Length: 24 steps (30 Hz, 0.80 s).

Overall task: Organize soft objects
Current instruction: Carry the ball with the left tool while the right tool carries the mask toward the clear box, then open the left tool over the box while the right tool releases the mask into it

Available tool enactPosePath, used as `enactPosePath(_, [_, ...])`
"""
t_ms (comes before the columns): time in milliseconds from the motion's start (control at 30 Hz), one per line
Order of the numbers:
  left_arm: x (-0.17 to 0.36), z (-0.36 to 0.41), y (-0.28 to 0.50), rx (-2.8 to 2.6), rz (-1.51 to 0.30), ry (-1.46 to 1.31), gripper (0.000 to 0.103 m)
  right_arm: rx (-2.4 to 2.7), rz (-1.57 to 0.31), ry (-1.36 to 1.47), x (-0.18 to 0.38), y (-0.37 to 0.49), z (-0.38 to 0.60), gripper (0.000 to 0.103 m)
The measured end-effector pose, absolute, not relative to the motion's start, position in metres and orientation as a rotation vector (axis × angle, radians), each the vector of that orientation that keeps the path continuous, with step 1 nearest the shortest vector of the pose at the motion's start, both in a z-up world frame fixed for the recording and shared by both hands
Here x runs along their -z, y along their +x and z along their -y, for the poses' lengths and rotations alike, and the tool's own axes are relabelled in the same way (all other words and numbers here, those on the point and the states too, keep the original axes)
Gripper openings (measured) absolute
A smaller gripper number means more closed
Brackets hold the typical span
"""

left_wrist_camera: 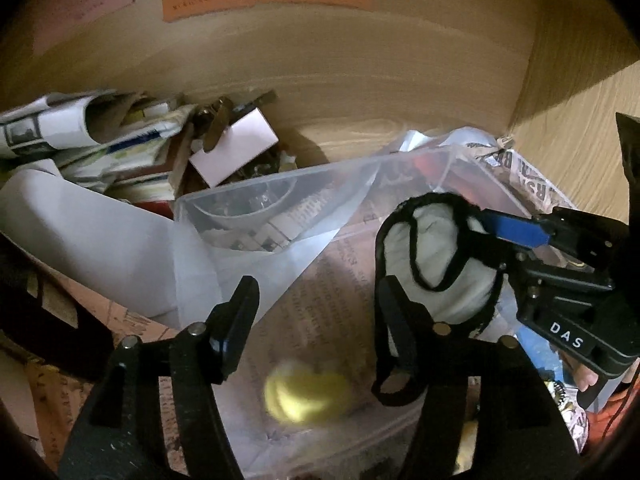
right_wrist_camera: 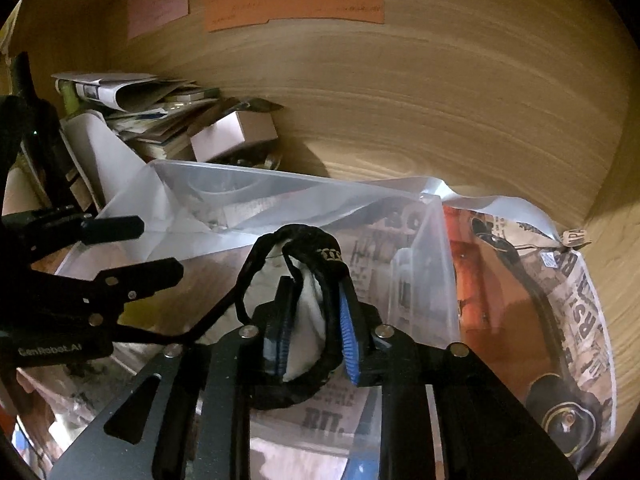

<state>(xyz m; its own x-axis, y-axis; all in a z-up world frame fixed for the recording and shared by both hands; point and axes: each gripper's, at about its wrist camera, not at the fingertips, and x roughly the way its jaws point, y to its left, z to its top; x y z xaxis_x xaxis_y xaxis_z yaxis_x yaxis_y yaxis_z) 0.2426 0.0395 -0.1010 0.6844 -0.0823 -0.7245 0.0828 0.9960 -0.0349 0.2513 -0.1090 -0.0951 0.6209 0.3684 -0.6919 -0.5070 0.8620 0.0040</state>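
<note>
My right gripper (right_wrist_camera: 314,312) is shut on a white soft pouch with black trim and black straps (right_wrist_camera: 306,320). It holds the pouch over a clear plastic bin (right_wrist_camera: 436,264). The left wrist view shows the same pouch (left_wrist_camera: 436,264) hanging from the right gripper (left_wrist_camera: 472,240) above the bin (left_wrist_camera: 240,204). My left gripper (left_wrist_camera: 316,304) is open and empty over the bin, just left of the pouch. A blurred yellow ball (left_wrist_camera: 306,396) lies low in the bin on printed paper. The left gripper also shows at the left of the right wrist view (right_wrist_camera: 160,248).
A wooden back wall (right_wrist_camera: 400,100) with orange (right_wrist_camera: 292,0) and pink (right_wrist_camera: 158,4) notes stands behind. A pile of papers, books and a small box (right_wrist_camera: 236,132) lies at the back left. Printed newspaper packaging (right_wrist_camera: 568,300) lies right of the bin.
</note>
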Motion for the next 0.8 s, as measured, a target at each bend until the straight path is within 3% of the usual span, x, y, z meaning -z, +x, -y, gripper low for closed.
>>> enactPosePath(400, [0.057, -0.043, 0.18, 0.071, -0.63, -0.005, 0.093, -0.482, -0.548, -0.14, 0.041, 0.206, 0.142, 0.083])
enactPosePath(800, [0.065, -0.037, 0.121, 0.083, -0.602, -0.032, 0.1, -0.491, -0.515, -0.139, 0.046, 0.154, 0.17, 0.089])
